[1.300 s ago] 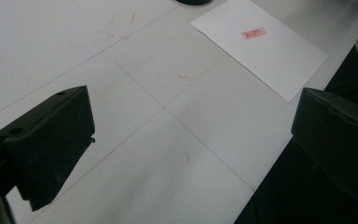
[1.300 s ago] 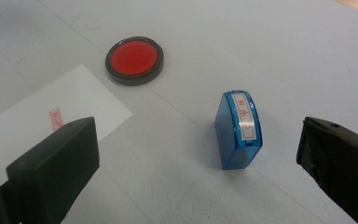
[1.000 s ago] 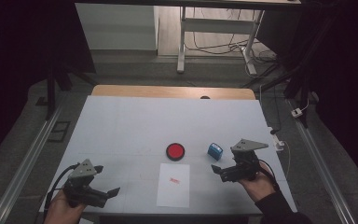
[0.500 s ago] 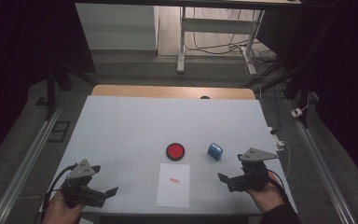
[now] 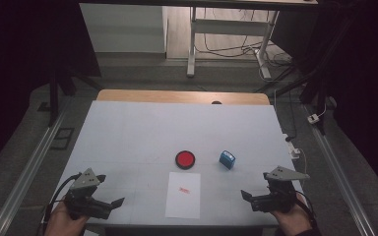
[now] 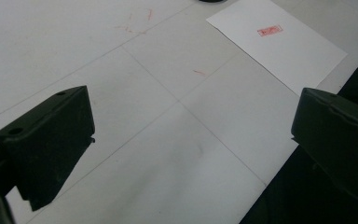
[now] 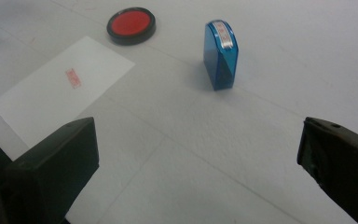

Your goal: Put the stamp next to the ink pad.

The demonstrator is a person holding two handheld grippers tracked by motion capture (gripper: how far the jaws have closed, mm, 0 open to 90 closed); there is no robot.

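- While both grippers are idling at the table's (image 5: 128, 128) near edge, the blue stamp (image 5: 227, 159) is standing upright just right of the red ink pad (image 5: 185, 159), above the stamped paper (image 5: 183, 195).
- Small, rigid and light, the stamp looks smooth-sided; pinching its flat faces low down seems safest.
- Right gripper (image 5: 247, 197) is gaping wide, holding nothing; it has been pulling back from the stamp toward the person.
- Left gripper (image 5: 114, 203) is likewise spread, empty, having barely shifted.
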